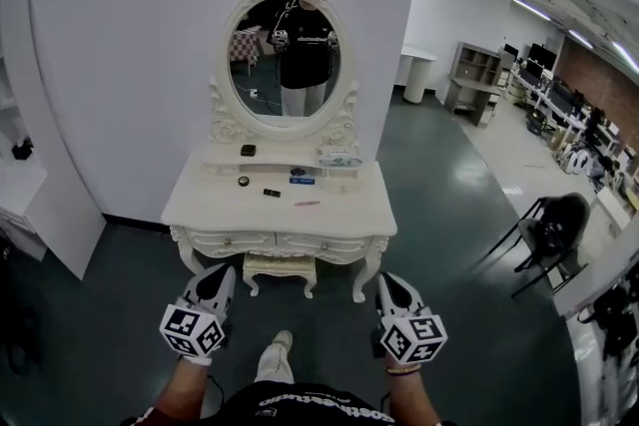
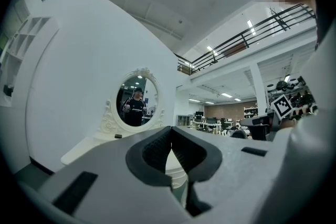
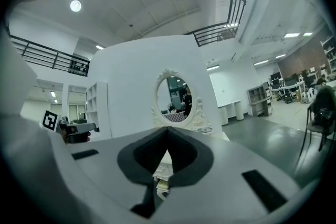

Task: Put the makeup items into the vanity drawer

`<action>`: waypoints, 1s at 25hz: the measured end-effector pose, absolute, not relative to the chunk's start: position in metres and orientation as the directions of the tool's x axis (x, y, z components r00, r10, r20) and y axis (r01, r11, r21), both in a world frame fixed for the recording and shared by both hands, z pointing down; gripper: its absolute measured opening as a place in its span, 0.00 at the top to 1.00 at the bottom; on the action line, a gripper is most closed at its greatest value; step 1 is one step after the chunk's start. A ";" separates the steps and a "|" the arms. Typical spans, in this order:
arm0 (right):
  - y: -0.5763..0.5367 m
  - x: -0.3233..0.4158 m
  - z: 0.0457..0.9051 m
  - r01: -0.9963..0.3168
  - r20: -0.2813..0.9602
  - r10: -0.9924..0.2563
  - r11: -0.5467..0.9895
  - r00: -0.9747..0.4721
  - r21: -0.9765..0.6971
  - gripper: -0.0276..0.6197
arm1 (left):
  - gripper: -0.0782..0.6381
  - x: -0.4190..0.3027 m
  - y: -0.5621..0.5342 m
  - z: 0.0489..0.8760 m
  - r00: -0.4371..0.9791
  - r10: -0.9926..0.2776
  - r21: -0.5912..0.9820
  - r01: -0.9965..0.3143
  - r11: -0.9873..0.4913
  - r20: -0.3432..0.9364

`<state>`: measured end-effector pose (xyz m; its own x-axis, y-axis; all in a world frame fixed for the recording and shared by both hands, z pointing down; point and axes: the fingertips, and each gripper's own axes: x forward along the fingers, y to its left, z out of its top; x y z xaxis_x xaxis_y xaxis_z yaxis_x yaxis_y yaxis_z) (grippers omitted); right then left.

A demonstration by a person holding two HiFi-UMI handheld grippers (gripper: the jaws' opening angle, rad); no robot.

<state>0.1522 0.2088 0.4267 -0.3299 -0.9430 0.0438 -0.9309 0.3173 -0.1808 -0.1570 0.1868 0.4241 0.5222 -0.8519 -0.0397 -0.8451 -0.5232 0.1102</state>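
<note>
A cream vanity table (image 1: 200, 205) with an oval mirror (image 1: 285, 55) stands ahead of me against the white wall. On its top lie small makeup items: a black compact (image 1: 248, 150), a small round pot (image 1: 244, 182), a black piece (image 1: 272, 192), a blue box (image 1: 303, 177) and a pink stick (image 1: 308, 204). Its front drawers (image 1: 277, 241) are closed. My left gripper (image 1: 222, 272) (image 2: 170, 136) and right gripper (image 1: 391, 279) (image 3: 167, 136) hover side by side short of the table. Both are shut with nothing between the jaws.
A cream stool (image 1: 280, 266) is tucked under the vanity. A white shelf unit (image 1: 30, 205) leans at the left. A black chair (image 1: 549, 229) and office desks (image 1: 559, 105) stand to the right. My shoe (image 1: 283, 342) shows on the dark floor.
</note>
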 end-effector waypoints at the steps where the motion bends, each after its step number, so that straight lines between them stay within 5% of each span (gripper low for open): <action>1: 0.207 0.152 0.425 -0.932 0.042 -0.943 0.320 -0.331 -0.173 0.95 | 0.88 -0.156 0.184 0.424 0.524 -0.851 0.110 -0.844 -0.525 -0.039; 25: 0.085 0.123 0.425 -0.892 0.048 -0.898 0.426 -0.438 -0.153 0.95 | 0.88 -0.160 0.075 0.434 0.525 -0.851 0.080 -0.849 -0.522 0.023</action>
<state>0.1226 0.0855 0.4252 -0.4376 -0.8979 0.0482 -0.8915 0.4262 -0.1534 -0.1603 0.0746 0.4338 0.5248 -0.8509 0.0233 -0.8494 -0.5217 0.0796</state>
